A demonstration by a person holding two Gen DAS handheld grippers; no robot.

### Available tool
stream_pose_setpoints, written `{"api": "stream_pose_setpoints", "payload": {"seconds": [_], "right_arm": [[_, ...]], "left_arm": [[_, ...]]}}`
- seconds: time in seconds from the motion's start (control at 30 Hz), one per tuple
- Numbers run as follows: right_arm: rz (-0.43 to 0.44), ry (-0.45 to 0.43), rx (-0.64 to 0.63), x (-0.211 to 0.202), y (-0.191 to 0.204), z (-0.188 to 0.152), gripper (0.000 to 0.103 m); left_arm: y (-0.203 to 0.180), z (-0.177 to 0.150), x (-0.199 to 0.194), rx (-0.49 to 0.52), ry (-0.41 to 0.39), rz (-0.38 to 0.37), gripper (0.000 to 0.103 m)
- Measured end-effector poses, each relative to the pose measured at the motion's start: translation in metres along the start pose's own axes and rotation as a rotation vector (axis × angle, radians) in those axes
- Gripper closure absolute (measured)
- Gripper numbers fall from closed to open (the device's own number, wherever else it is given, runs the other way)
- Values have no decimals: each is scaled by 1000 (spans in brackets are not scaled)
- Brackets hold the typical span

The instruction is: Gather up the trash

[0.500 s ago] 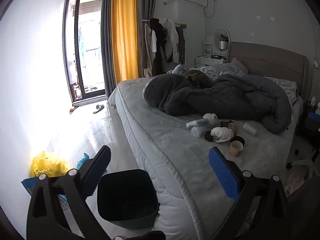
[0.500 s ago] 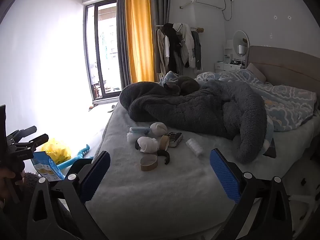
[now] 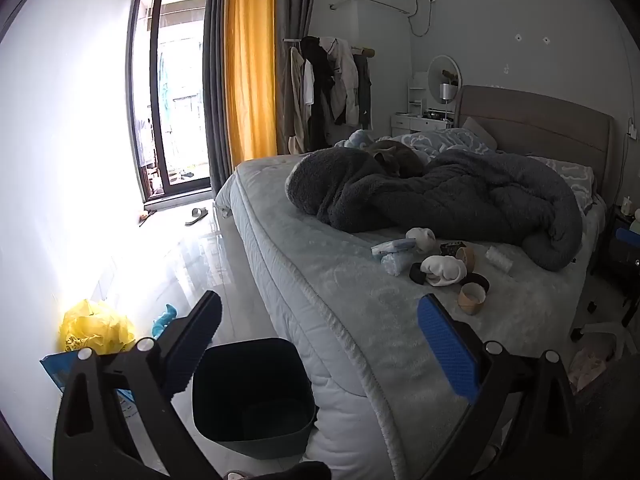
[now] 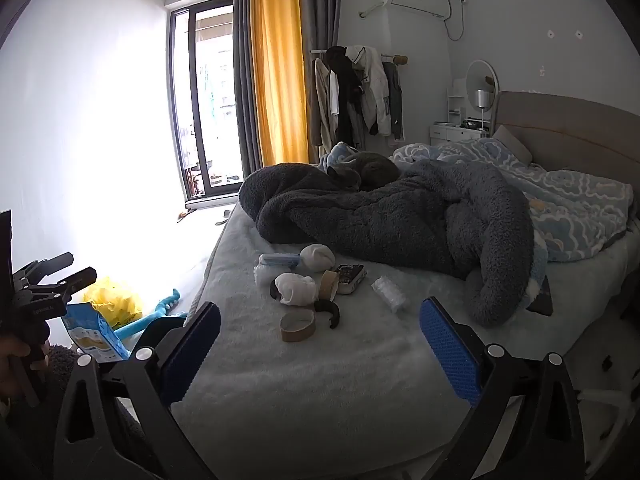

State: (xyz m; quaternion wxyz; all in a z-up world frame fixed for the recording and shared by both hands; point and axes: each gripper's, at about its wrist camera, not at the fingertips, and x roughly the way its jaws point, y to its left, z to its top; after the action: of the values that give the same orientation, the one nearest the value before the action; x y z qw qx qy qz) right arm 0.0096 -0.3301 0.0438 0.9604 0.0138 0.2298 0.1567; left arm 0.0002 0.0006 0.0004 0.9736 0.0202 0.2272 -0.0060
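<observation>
Right wrist view: cardboard tape ring (image 4: 297, 324) lies on fuzzy bedcover (image 4: 320, 380)

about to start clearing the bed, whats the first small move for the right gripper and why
Probably ease the right gripper forward to the cardboard tape ring: it is open and empty, and that ring is the nearest piece of the litter on the bed.

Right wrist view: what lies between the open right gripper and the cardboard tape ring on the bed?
Only bare bedsheet between the right gripper and the cardboard tape ring, per the right wrist view.
</observation>
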Motion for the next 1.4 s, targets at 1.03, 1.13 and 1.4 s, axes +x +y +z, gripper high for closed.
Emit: {"api": "stream_pose_setpoints", "payload": {"seconds": [1.03,1.13,1.4], "right_arm": [[-1,3,2,0,0,0,3],[-1,4,1,0,0,-1,3],[-2,5,-3,1,0,-1,3]], "left_arm": [[0,0,-1,-1,-1,-1,3],[1,0,-1,-2,-1,-1,3],[1,2,-2,-5,-1,-2,3]]}}
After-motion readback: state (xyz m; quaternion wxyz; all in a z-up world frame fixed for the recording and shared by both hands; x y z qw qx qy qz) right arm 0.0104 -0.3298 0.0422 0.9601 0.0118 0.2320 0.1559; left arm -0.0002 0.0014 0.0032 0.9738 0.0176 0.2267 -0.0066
